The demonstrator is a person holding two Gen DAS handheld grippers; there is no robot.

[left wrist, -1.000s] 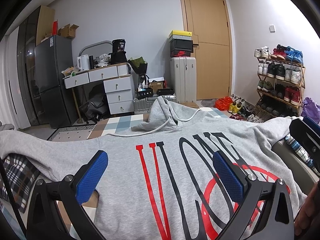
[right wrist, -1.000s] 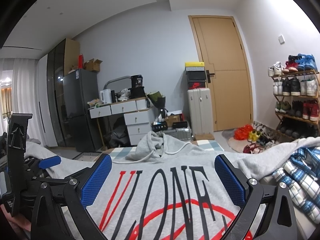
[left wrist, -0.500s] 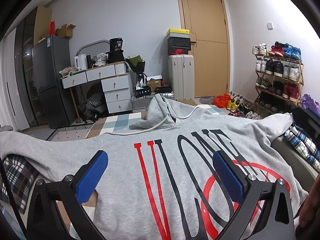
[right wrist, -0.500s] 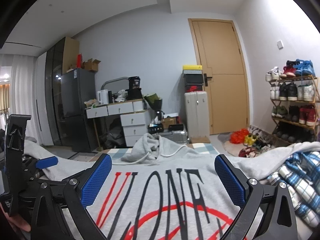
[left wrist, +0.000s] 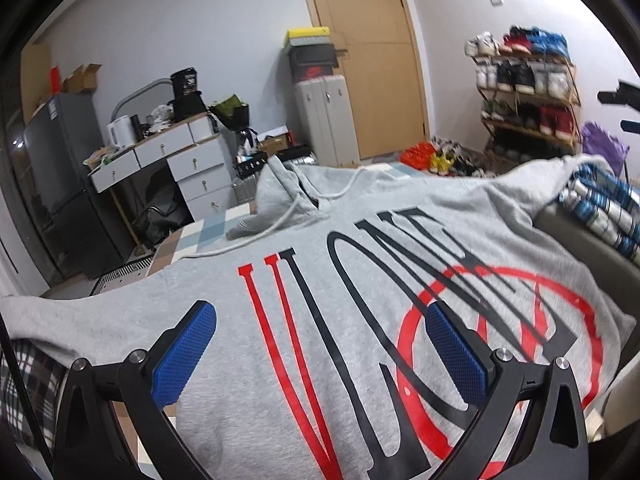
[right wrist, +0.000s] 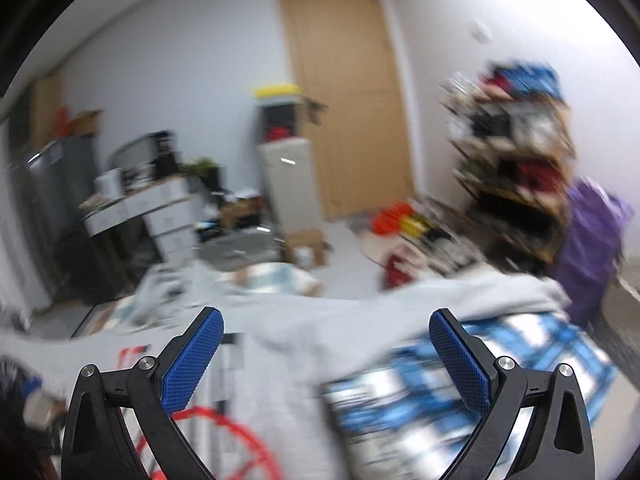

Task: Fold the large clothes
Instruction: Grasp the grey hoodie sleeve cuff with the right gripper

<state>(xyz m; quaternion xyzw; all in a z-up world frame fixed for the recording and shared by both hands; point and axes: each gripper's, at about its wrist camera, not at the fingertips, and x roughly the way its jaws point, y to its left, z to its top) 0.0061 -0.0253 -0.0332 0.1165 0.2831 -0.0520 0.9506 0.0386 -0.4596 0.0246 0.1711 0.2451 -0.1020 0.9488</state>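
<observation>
Left wrist view: I find the grey hoodie [left wrist: 360, 272] laid out flat, front up, across the work surface ahead of me, hood [left wrist: 288, 188] bunched at the far edge with its white drawcord [left wrist: 280, 224] trailing loose. No fold is visible; both sleeves lie spread outward, the right-hand one draped over a blue checked garment [left wrist: 608, 208] at the side. I judge the task to be at its start, with sleeve folds and body folds all outstanding. The fabric reads as thick, matte fleece knit, soft and likely heavy to lift; the black and red print looks smooth and slightly stiff against it. My left gripper [left wrist: 320, 344] hangs above the chest print with jaws wide apart, holding nothing. In the right wrist view, heavily blurred, my right gripper [right wrist: 326, 348] is likewise spread wide and empty, aimed toward the hoodie's right sleeve [right wrist: 460, 292] and the checked garment beneath it.
</observation>
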